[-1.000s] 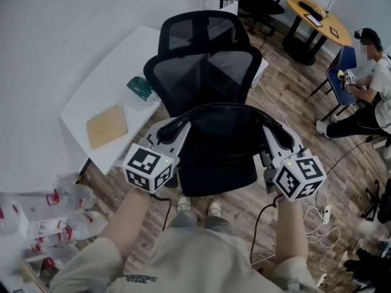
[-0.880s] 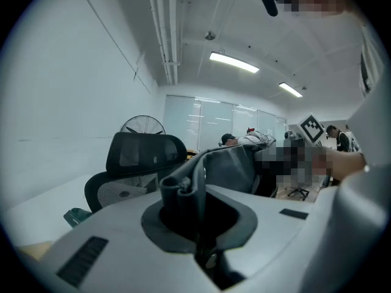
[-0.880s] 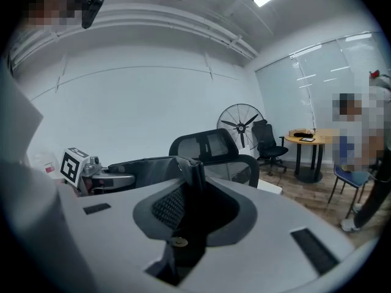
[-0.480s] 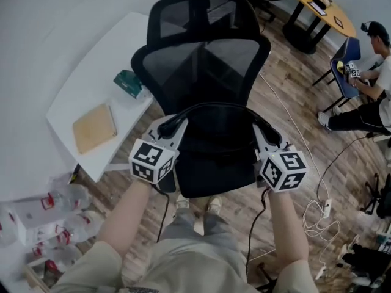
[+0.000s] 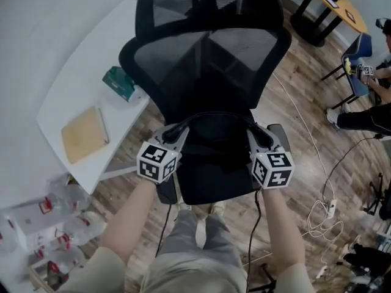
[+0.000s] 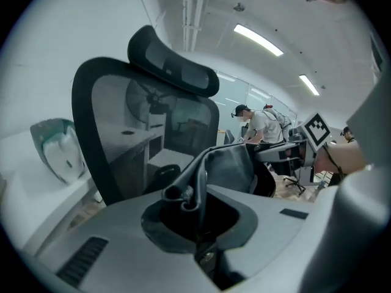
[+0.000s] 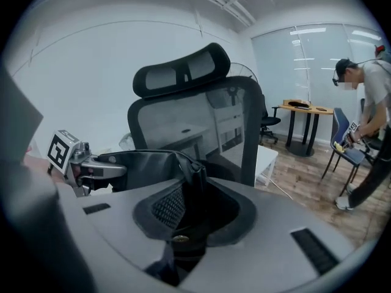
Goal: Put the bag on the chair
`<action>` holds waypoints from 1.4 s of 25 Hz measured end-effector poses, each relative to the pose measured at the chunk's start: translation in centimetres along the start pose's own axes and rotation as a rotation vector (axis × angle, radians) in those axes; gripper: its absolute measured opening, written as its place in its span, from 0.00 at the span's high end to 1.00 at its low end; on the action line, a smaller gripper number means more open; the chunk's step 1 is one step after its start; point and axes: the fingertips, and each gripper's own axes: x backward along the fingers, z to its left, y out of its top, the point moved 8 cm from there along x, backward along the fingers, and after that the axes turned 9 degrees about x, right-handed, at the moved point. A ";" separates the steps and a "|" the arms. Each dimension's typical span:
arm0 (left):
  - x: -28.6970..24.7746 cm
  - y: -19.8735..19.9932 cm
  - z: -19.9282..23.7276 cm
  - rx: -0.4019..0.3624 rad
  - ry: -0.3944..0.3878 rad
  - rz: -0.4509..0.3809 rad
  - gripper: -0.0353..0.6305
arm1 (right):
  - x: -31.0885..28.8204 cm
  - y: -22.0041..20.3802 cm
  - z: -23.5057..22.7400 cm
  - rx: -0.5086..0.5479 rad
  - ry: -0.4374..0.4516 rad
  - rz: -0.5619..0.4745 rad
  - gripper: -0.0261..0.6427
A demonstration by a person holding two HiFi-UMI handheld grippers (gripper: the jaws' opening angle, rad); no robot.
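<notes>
Hanging between 2 grippers, the black bag (image 5: 215, 142) is low over the seat of the mesh chair (image 5: 208, 60); whether it touches the seat cannot be told. The left gripper (image 5: 175, 131) is clamped tight on one end of its strap, and the right gripper (image 5: 259, 136) pinches the other end. A white table (image 5: 79, 84) stands just beside the chair's left.
</notes>
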 end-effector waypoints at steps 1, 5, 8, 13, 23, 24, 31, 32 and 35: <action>-0.7 -0.8 0.5 0.024 0.008 0.025 0.89 | -0.9 -0.8 -0.1 -0.001 0.001 0.015 0.83; -3.3 -3.5 2.4 0.086 0.053 0.078 0.89 | -4.2 -3.8 -0.8 -0.010 0.018 0.055 0.83; -5.4 -5.1 3.4 0.106 0.069 0.110 0.89 | -6.3 -5.9 -1.5 -0.024 0.008 0.094 0.82; -8.0 -7.8 4.9 0.157 0.079 0.161 0.89 | -9.1 -8.9 -2.2 -0.040 0.001 0.155 0.81; -9.1 -11.9 6.5 0.228 0.147 0.257 0.86 | -12.1 -13.2 -1.9 -0.139 0.041 0.270 0.79; -9.0 -12.2 6.5 0.235 0.153 0.265 0.85 | -12.1 -13.4 -1.9 -0.145 0.042 0.275 0.79; -8.6 -12.3 6.9 0.286 0.211 0.314 0.61 | -12.9 -13.6 -1.9 -0.165 0.053 0.332 0.77; -8.4 -12.2 6.8 0.288 0.211 0.317 0.58 | -12.7 -13.4 -1.8 -0.163 0.050 0.346 0.75; -7.6 -11.6 6.6 0.284 0.219 0.302 0.55 | -11.7 -11.9 -1.7 -0.182 0.048 0.343 0.58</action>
